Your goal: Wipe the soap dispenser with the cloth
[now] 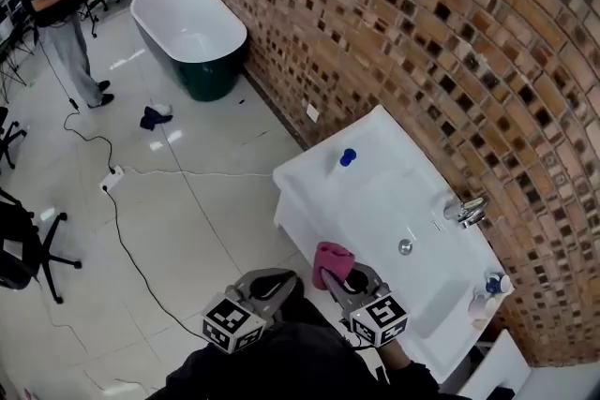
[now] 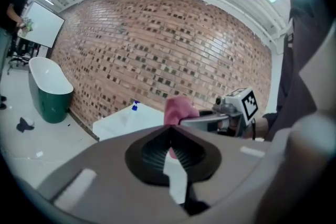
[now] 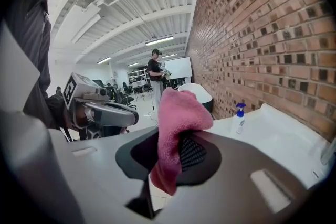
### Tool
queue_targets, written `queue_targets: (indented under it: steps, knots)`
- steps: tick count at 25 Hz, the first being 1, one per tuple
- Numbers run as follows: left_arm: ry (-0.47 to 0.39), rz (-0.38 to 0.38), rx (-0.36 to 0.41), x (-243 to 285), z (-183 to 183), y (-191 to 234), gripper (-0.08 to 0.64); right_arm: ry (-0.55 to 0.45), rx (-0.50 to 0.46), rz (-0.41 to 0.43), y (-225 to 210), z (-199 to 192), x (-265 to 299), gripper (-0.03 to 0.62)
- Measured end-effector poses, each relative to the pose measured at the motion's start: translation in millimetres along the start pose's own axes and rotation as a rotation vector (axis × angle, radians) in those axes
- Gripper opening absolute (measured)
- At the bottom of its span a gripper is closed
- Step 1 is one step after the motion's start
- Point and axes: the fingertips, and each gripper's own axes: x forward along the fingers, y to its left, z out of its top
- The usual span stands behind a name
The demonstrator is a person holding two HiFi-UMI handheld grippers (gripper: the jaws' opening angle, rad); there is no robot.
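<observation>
My right claw (image 3: 170,150) is clamped on the cloth (image 3: 178,113), a pink wad that sticks up past the jaws with a tail hanging below them. My left claw (image 2: 169,140) is closed tight with nothing in it, and it hangs just beside the right one, off the near edge of the sink (image 1: 380,201).

The dispenser (image 1: 347,158) stands upright on the sink's flat top, at the end towards the tub and near the wall (image 1: 422,33). It is well apart from the cloth and nothing touches it, so I judge that wiping has not begun. This is the approach, with the cloth in hand.

Next I would carry the cloth across the sink top to the bottle and press it against the side. The bottle looks light and narrow, so a push from one side could tip it or slide it towards the wall. Holding it steady would mean opening my left claw first.

The way there looks clear. The bowl with its drain (image 1: 405,246) and the tap (image 1: 472,209) lie off towards the other end, where a second small bottle (image 1: 489,288) stands at the corner; I cannot tell what it is.

On the floor are a cable (image 1: 122,229), a dark rag (image 1: 155,117) and a chair (image 1: 28,248). A person (image 1: 56,5) stands by the tub (image 1: 187,33), far from my reach.
</observation>
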Motion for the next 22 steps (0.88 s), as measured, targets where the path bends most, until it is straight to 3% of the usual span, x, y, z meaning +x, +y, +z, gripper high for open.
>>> queue_targets:
  steps: [7,13,18,22]
  knots:
    - [-0.013,-0.022,-0.004,42,28,44,0.0,0.015,-0.019,-0.001,-50,17,44,0.069]
    - [0.029,-0.021,0.009,84,64,105,0.0,0.027,-0.016,-0.025,-123,47,85,0.069]
    - [0.061,-0.031,0.067,128,91,142,0.0,0.142,-0.095,-0.161,-214,49,102,0.069]
    - [0.106,-0.032,0.048,144,96,159,0.0,0.193,-0.142,-0.238,-259,58,110,0.069]
